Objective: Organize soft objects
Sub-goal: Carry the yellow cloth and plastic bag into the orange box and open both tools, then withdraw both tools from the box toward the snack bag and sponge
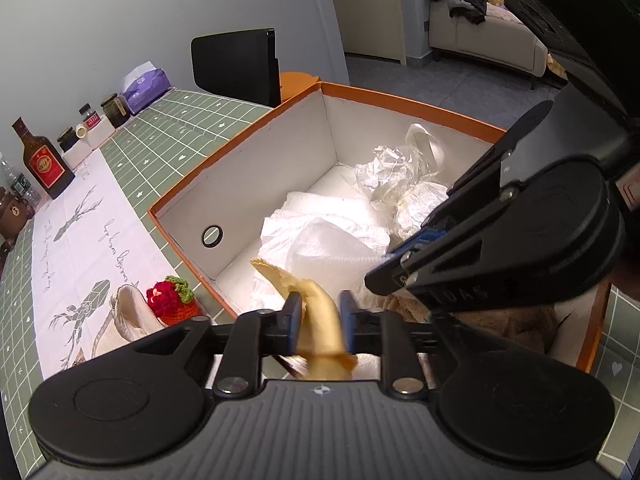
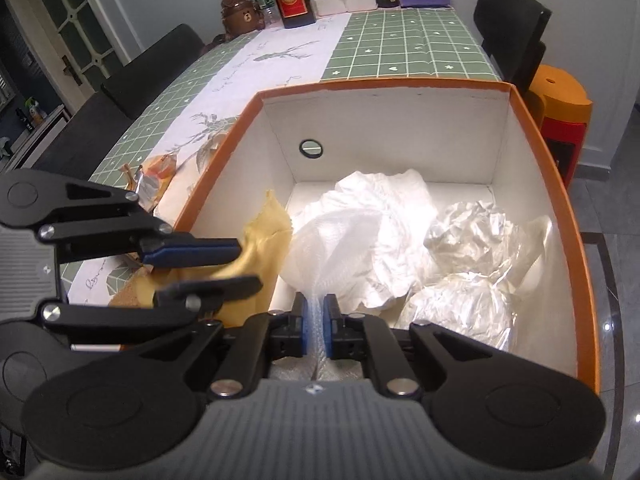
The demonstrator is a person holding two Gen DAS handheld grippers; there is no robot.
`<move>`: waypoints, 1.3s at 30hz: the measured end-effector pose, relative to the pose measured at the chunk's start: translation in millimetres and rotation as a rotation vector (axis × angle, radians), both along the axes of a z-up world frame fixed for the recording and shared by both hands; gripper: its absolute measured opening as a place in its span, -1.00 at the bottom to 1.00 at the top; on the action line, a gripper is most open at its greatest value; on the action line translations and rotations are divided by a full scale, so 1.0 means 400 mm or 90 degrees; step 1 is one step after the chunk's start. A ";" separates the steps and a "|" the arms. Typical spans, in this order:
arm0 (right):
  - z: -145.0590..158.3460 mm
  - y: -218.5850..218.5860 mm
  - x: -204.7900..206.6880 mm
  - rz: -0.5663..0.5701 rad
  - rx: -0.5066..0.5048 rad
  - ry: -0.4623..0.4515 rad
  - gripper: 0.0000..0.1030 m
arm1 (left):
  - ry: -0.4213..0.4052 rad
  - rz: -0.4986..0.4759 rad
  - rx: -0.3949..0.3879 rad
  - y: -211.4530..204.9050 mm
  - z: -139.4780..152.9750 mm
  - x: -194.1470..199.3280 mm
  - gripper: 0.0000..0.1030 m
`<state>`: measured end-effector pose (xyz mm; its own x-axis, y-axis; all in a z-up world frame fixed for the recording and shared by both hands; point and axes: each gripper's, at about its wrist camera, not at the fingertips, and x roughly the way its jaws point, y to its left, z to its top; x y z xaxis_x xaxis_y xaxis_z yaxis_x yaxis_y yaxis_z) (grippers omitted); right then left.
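Note:
An orange box (image 1: 400, 98) with white walls (image 2: 380, 84) stands on the green checked table. Inside lie a white crumpled cloth (image 2: 384, 208) and foil-and-plastic bundles (image 2: 468, 232). My left gripper (image 1: 320, 304) hangs over the box's near left corner. A yellow cloth (image 1: 320, 328) stands loosely between its parted jaws, and the right pad does not press on it. From the right wrist view, the left gripper (image 2: 250, 264) shows the same yellow cloth (image 2: 268, 220). My right gripper (image 2: 317, 304) is low inside the box, with its pads against a strip of white mesh cloth (image 2: 340, 240).
Beside the box on the table lie a knitted strawberry (image 1: 170, 296) and a cream pouch (image 1: 132, 312). A snack wrapper (image 2: 156, 176) lies on the white runner. A brown bottle (image 1: 44, 160), jars and a tissue pack line the far wall. Black chairs (image 1: 236, 64) stand around the table.

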<state>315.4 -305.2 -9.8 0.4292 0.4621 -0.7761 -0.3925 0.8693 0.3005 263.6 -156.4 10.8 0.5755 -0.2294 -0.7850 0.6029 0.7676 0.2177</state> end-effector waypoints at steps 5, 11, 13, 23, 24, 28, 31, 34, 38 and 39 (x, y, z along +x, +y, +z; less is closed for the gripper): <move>0.018 -0.016 -0.003 -0.030 0.013 0.000 -0.20 | -0.022 -0.024 -0.009 0.006 0.019 -0.031 0.02; 0.060 -0.019 -0.031 -0.052 0.015 -0.021 -0.14 | -0.048 -0.027 -0.050 0.029 0.069 -0.074 0.04; 0.076 -0.016 -0.044 -0.058 0.015 -0.029 0.06 | -0.056 -0.024 -0.064 0.043 0.085 -0.093 0.04; 0.115 0.034 -0.092 -0.084 -0.003 -0.054 0.16 | -0.093 0.025 -0.123 0.133 0.138 -0.181 0.06; 0.121 0.040 -0.101 -0.089 -0.010 -0.062 0.16 | -0.096 0.036 -0.129 0.145 0.141 -0.186 0.06; 0.161 0.059 -0.150 -0.103 -0.035 -0.112 0.16 | -0.115 0.078 -0.166 0.203 0.158 -0.215 0.06; 0.201 0.080 -0.208 -0.103 -0.041 -0.166 0.16 | -0.147 0.113 -0.194 0.248 0.174 -0.253 0.06; 0.234 0.109 -0.282 -0.083 -0.018 -0.224 0.16 | -0.180 0.137 -0.227 0.296 0.189 -0.297 0.06; 0.242 0.154 -0.380 -0.059 0.024 -0.272 0.17 | -0.222 0.172 -0.257 0.354 0.188 -0.359 0.06; 0.236 0.167 -0.405 -0.053 0.035 -0.280 0.17 | -0.231 0.181 -0.259 0.364 0.183 -0.372 0.06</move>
<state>153.5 -238.4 84.4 0.7503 0.4471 -0.4869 -0.4224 0.8909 0.1672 115.0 -10.9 83.9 0.8719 -0.2681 -0.4097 0.3050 0.9520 0.0260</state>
